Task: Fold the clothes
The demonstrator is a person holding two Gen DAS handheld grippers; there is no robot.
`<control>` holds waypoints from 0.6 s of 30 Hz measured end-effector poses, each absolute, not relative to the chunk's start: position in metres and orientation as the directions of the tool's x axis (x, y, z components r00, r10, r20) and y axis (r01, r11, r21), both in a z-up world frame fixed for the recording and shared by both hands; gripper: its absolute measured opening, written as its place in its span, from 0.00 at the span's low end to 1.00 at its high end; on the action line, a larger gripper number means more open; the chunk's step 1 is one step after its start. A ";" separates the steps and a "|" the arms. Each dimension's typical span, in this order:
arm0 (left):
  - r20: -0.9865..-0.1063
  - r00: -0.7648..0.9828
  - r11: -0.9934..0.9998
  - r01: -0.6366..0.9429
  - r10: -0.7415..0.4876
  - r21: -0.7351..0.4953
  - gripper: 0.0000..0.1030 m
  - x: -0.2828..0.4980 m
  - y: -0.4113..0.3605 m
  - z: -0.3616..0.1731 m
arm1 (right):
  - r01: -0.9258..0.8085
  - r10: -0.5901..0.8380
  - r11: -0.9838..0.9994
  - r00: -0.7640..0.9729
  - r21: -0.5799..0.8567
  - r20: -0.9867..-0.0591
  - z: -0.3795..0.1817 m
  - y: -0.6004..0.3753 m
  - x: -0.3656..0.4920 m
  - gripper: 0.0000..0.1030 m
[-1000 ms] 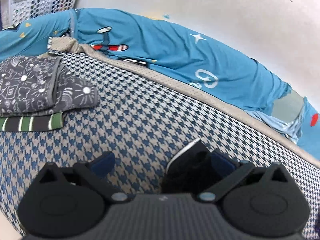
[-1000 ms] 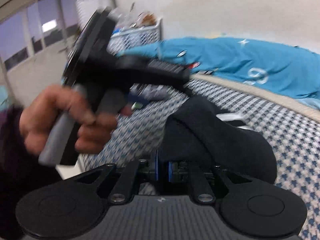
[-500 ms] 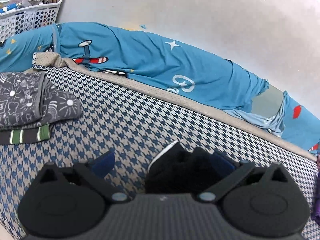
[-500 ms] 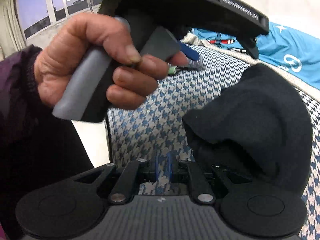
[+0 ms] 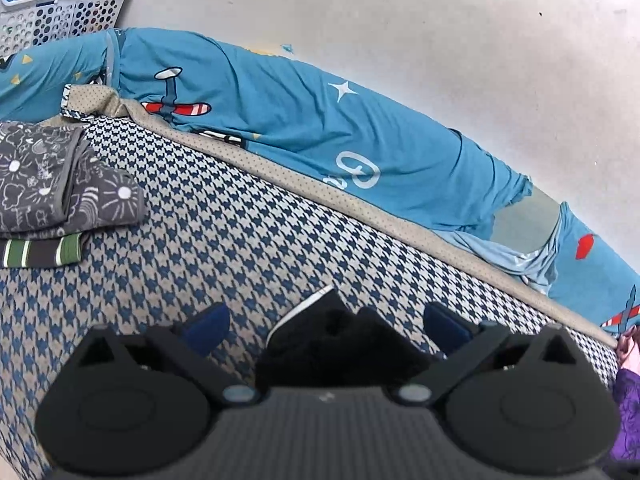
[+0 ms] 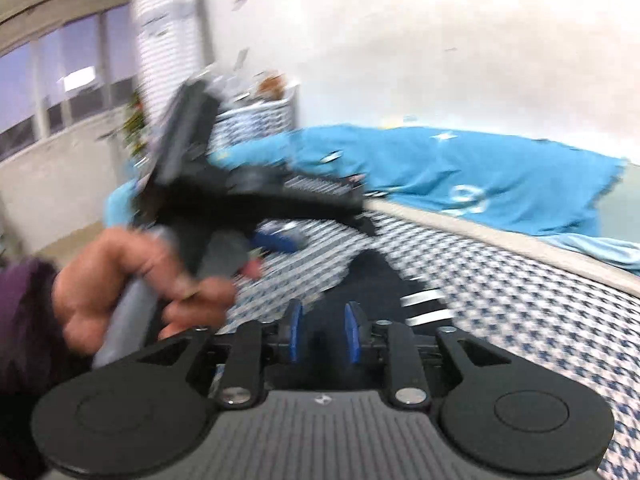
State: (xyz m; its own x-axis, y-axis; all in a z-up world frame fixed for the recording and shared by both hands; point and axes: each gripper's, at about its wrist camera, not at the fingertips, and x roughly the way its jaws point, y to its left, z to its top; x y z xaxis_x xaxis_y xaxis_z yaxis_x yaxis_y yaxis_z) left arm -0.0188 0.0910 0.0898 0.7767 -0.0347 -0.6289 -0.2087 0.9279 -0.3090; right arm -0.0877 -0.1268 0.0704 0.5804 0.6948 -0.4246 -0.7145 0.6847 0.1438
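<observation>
Now my right gripper has just been opening off the black garment (fold released); left gripper gapes wide.

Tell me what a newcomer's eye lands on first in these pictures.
The bright blue airplane-print sheet bunched along the wall behind the houndstooth mattress. Next, the black garment lying between the open left tongs. At far left, a folded grey patterned garment tops a small stack.
</observation>
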 end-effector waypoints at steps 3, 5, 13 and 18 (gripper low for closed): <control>-0.632 0.774 0.931 -0.206 -0.032 -0.300 1.00 -0.018 0.087 0.088 | -0.668 0.667 0.722 0.603 0.180 -0.436 0.069 -0.139 -0.072 0.38; -0.637 0.770 0.931 -0.206 -0.036 -0.301 1.00 -0.017 0.086 0.087 | -0.652 0.660 0.730 0.598 0.204 -0.455 0.063 -0.138 -0.065 0.41; -0.653 0.756 0.942 -0.187 -0.045 -0.280 1.00 -0.017 0.084 0.083 | -0.705 0.701 0.669 0.496 0.234 -0.512 0.047 -0.114 -0.074 0.29; -0.681 0.732 0.942 -0.204 -0.034 -0.266 1.00 -0.019 0.091 0.077 | -0.778 0.740 0.586 0.400 0.226 -0.541 0.037 -0.097 -0.087 0.17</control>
State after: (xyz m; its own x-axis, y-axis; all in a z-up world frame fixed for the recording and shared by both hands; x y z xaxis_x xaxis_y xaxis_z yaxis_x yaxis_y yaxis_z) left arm -0.0190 0.0915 0.0769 0.7319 -0.0339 -0.6806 -0.2037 0.9422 -0.2659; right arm -0.0865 -0.0972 0.0370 0.4001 0.7399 -0.5408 -0.7782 0.5860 0.2258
